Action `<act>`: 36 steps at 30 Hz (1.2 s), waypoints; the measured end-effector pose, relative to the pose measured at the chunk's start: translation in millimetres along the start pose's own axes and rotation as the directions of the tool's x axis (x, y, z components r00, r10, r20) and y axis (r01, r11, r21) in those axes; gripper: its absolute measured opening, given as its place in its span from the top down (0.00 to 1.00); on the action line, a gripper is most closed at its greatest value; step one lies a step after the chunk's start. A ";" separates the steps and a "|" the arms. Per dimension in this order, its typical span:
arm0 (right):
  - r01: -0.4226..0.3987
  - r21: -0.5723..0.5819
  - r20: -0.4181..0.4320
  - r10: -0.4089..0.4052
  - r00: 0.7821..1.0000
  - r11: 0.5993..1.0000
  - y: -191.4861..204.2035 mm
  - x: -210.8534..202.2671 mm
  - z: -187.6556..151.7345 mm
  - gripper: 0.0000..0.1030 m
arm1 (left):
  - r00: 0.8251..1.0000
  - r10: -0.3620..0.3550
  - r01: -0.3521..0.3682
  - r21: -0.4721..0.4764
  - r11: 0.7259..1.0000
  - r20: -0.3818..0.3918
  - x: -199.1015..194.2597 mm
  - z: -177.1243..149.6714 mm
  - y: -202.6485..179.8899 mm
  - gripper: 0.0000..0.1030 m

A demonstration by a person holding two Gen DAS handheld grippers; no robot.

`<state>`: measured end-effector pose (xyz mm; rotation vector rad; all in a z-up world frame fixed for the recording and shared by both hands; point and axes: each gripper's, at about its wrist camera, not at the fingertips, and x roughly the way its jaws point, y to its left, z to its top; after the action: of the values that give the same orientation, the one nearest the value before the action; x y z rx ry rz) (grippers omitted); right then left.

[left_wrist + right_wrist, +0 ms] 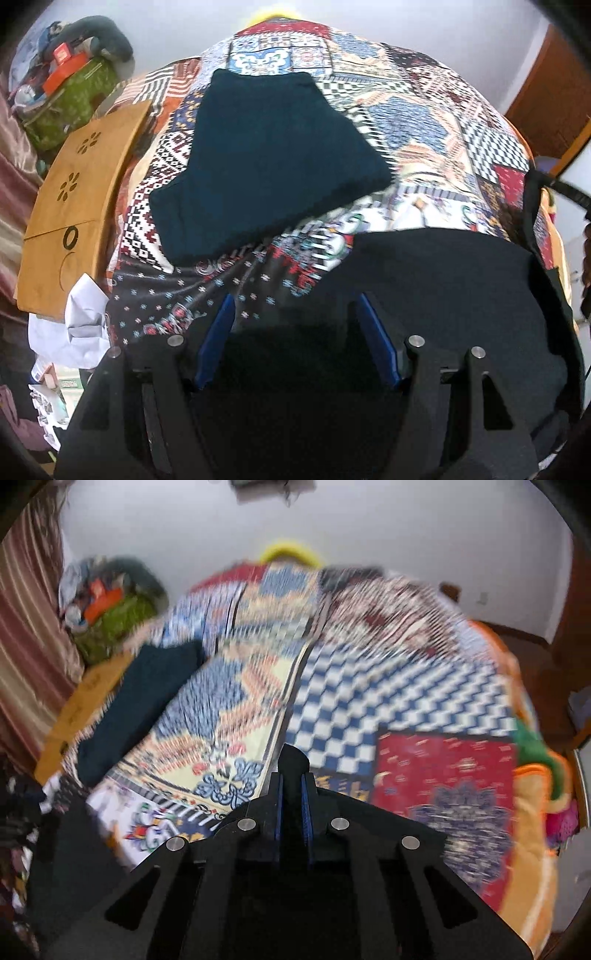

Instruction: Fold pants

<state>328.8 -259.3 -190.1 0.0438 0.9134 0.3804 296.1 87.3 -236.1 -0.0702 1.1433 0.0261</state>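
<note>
**A:** Where do your grippers stand?

**B:** Your left gripper [295,314] has its jaws spread wide, the blue pads [218,332] well apart at 7 and 5 o'clock of the left wrist view. Nothing is pinched between them; the patterned bedspread [424,147] shows in the gap, and the lower part of the gap is too dark to read. A black garment [443,288] lies just beside the right-hand finger, at about 4 o'clock; whether it touches the finger you cannot tell.

**A:** And the right one?

**B:** Your right gripper [293,775] is closed, the two blue pads nearly meeting. A rounded black shape sticks up between the tips, though the blur hides whether it is cloth or part of the tool. It hangs over the bedspread [369,701].

**A:** Where are the pants?

**B:** The folded dark teal pants [266,166] lie flat on the bed near the centre of the left wrist view, toward 11 o'clock, well apart from both grippers. In the right wrist view the same pants [136,709] sit at 9 o'clock. A wooden lap tray [74,206] lies beside them at the bed's edge.
</note>
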 end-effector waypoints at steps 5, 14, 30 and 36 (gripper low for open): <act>0.028 0.022 0.129 -0.030 0.991 0.999 -23.7 -87.9 -0.4 0.92 | 1.000 -0.005 0.005 0.045 0.999 -0.006 -11.6 -9.8 -31.1 0.34; 0.072 0.055 0.301 -0.085 0.950 0.996 -43.3 -184.3 -19.3 0.92 | 1.000 -0.029 0.029 0.169 0.985 -0.002 -32.3 -28.6 -105.4 0.34; 0.241 0.287 -0.092 -0.224 0.970 0.927 -131.8 -127.1 -192.8 0.91 | 0.999 -0.043 0.048 0.356 0.933 -0.023 -32.0 -72.3 -199.3 0.30; 0.219 0.336 -0.063 -0.210 0.976 0.916 -139.7 -150.1 -187.8 0.90 | 0.995 -0.098 0.095 0.320 0.942 -0.008 -44.3 -69.5 -192.6 0.30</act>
<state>142.5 -463.6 -218.5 0.2566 0.9912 0.0141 225.5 -108.9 -216.4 0.1635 1.1220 -0.2472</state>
